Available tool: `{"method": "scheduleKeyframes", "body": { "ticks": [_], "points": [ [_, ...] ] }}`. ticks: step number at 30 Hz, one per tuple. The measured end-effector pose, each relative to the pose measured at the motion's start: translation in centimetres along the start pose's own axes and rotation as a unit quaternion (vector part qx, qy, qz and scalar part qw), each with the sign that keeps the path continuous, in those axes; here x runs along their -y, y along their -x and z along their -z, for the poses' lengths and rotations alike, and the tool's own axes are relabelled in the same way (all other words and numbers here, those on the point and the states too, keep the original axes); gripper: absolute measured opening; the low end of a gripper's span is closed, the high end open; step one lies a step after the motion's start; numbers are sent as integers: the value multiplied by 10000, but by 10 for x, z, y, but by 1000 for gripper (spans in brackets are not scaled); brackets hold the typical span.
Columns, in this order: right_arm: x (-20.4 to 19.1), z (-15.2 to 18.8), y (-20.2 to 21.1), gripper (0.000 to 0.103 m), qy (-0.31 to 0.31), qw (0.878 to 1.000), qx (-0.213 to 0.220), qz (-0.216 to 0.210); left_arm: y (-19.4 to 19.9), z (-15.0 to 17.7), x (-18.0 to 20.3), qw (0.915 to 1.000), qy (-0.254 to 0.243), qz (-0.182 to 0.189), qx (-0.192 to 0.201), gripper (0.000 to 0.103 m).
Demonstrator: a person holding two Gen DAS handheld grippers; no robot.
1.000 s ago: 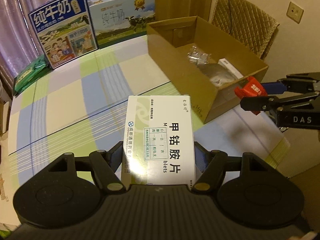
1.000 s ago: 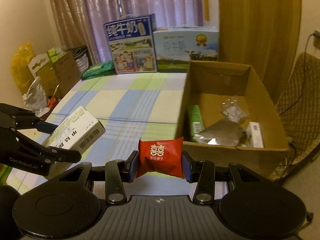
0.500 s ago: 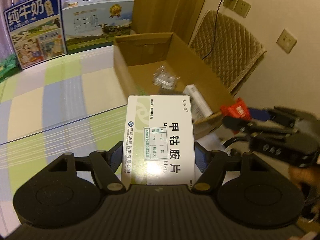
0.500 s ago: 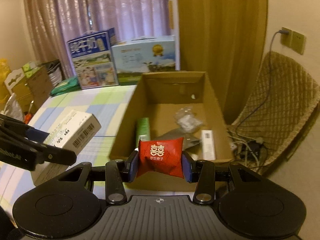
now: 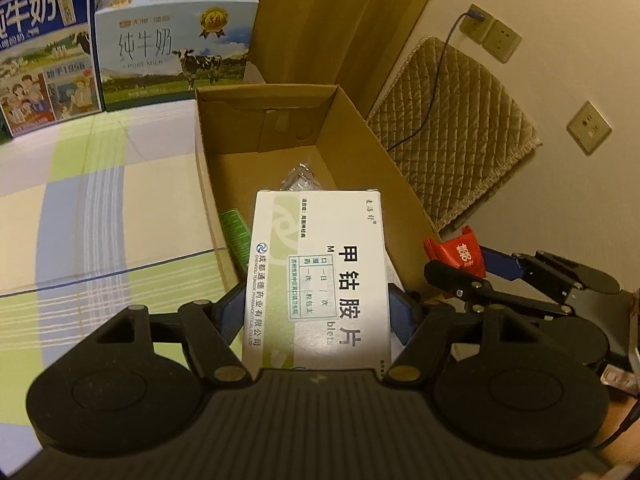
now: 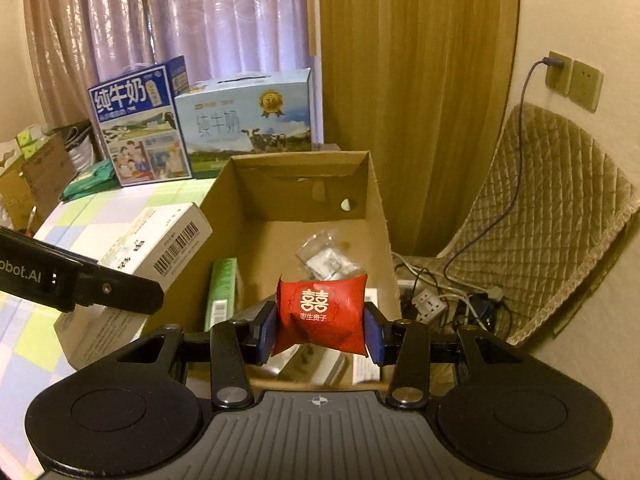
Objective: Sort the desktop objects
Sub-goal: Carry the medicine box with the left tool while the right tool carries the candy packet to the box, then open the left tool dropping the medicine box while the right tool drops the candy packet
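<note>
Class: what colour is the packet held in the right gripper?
Red packet with white print; right wrist view shows it best.

Ahead of the right gripper, pinkish curtains (image 6: 160, 24) and a brown drape (image 6: 416, 80) hang. To its right, a cream wall (image 6: 580, 20) carries sockets (image 6: 576, 82) above a quilted chair (image 6: 560, 216) and tangled floor cables (image 6: 452, 300). Light is dim and warm.
</note>
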State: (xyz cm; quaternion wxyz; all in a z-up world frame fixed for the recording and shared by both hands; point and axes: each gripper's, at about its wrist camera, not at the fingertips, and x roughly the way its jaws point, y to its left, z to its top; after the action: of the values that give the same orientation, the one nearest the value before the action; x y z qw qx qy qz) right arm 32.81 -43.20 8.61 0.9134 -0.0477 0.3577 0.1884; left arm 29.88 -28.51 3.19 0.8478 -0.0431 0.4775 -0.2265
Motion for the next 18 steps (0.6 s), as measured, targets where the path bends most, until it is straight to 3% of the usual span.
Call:
{"method": "scheduleKeyframes", "body": {
  "ticks": [8,18],
  "points": [
    [16,-21,-23,42,-218,9997,49,57,-28,-24,-9,9983,558,178,-18,67],
    [24,-30,-49,42,-346,9994,-21,91,-50,-40,-21,9954,934,132,177,68]
  ]
}}
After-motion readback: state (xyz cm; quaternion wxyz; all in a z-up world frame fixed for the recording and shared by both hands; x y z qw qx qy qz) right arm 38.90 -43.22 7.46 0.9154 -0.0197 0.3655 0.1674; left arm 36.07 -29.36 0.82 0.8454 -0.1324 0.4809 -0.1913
